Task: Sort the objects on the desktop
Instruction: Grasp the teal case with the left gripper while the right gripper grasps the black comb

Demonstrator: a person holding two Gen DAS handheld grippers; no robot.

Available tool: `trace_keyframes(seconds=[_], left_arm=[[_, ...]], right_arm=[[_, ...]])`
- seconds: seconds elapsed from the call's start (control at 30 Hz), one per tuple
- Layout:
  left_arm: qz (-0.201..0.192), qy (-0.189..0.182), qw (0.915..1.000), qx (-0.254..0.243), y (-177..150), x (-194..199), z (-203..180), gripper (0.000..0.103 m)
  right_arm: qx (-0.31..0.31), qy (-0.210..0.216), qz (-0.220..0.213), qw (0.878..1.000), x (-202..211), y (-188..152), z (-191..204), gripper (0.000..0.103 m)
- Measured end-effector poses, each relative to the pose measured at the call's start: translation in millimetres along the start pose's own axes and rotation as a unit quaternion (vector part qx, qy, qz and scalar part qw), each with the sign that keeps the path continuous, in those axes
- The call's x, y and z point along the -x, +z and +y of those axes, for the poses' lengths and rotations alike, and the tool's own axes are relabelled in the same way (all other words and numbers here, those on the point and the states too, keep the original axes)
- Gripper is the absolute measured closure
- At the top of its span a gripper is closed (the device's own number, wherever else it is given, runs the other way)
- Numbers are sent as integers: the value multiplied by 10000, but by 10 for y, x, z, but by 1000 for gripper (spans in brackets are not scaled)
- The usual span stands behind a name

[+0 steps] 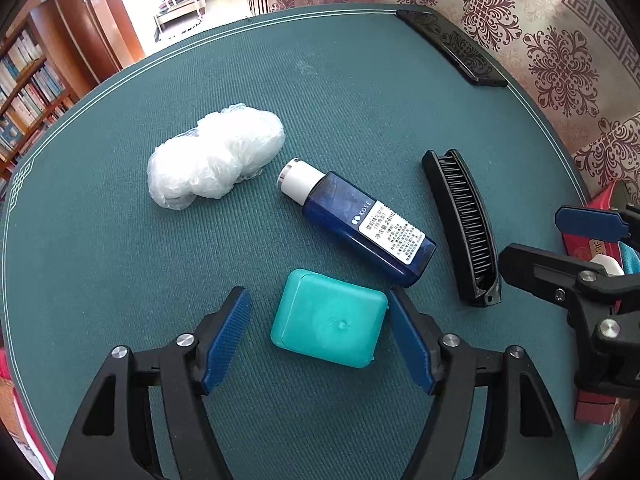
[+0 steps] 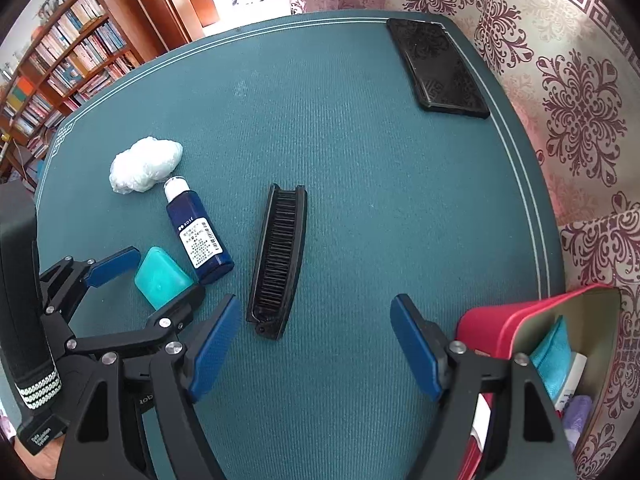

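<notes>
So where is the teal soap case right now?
The teal soap case lies flat on the green mat, between the open left tongs in the left wrist view, just below the base of the blue bottle; neither pad visibly presses it.

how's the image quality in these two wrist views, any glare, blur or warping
Left wrist: sharp, even daylight, the mat edge bows from fisheye, the doorway behind is blown out. Right wrist: also sharp, same bowing, the phone reflects the wallpaper pattern, dark corners in both.

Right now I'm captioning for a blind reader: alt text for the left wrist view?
The left gripper straddles a teal case, pads not yet touching. Beyond lie a blue bottle, white plastic bag and black comb on the green table.
</notes>
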State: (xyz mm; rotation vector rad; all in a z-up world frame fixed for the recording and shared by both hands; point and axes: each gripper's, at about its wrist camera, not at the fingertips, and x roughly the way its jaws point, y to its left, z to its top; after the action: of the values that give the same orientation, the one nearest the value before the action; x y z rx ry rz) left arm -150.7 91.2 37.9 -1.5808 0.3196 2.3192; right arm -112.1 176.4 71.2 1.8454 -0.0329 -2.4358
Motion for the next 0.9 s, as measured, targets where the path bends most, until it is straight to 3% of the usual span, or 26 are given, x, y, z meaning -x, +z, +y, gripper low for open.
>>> trace_keyframes(seconds=[0.03,0.37,0.5,0.67,0.77,0.8,0.9], left_arm=[[-27,95,10000,0,-11,17,15,47],[-6,23,9987,517,-223,226,340,48],[-53,18,9981,622,-251,337,363,48],[49,-54,9960,885,-332,388,440,48],[134,-28,9953,960,-388,407,469,48],[153,-22,9951,976,-416,418,467,48],[152,-6,9951,975,-468,470,443,48]], right_arm=[[9,-20,4,10000,-22,15,5,23],[109,-63,82,9999,-252,134,110,24],[273,-225,179,9992,-368,175,191,40],[479,-418,39,9980,-386,181,270,45],[635,-403,51,9972,-354,151,321,70],[681,-421,73,9968,-342,136,335,74],[740,-369,96,9965,-285,66,326,74]])
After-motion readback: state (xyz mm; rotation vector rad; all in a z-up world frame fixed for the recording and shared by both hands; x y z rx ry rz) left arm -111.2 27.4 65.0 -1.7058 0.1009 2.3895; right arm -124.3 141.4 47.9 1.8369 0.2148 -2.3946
